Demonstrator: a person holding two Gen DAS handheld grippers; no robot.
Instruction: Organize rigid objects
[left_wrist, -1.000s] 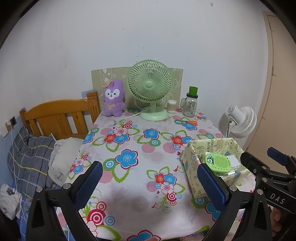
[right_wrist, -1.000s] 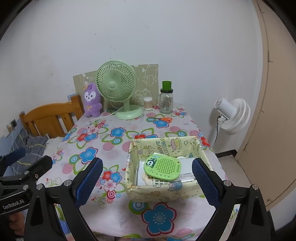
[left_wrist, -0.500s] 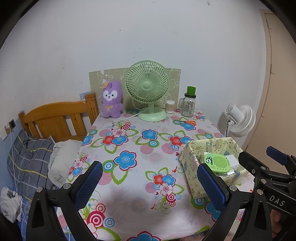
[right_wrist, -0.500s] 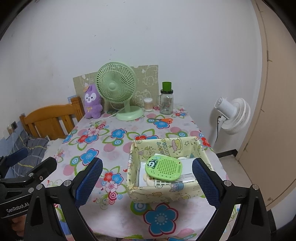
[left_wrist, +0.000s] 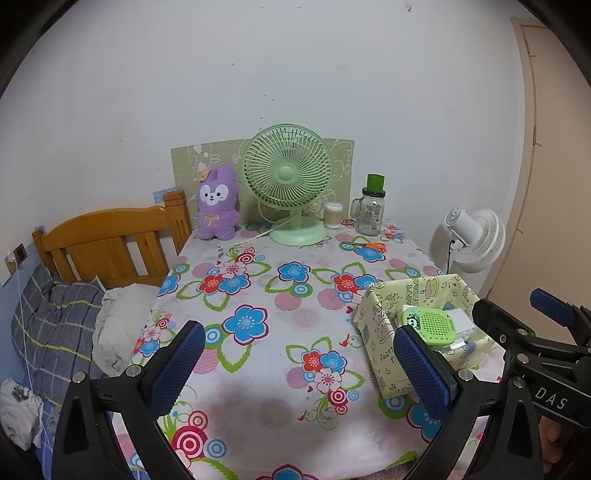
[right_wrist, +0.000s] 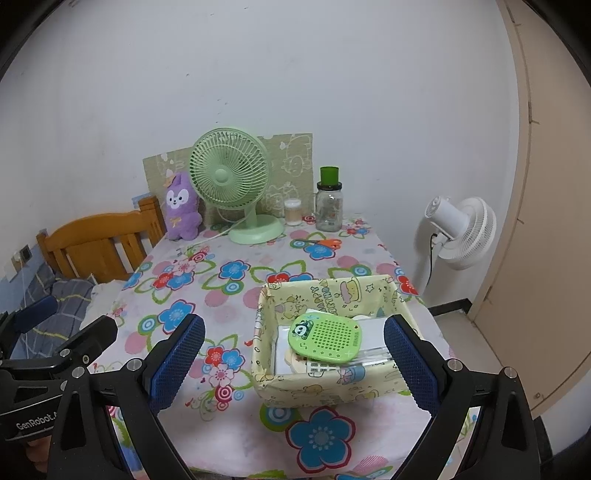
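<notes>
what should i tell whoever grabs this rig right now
Left gripper: jaws open, empty, held above the near edge of the table.
Right gripper: jaws open, empty, held above the near side of the patterned box.
The box sits at the table's near right corner and holds the green perforated case on top of flat white items.
The orange-handled scissors lie loose near the glass jar at the back.
Done: several items boxed.
Left: probably the scissors; fan, plush and jar look like fixtures.

Two fans (left_wrist: 287, 177) (left_wrist: 476, 240), one box (right_wrist: 369, 387), one jar (left_wrist: 370, 212)
</notes>
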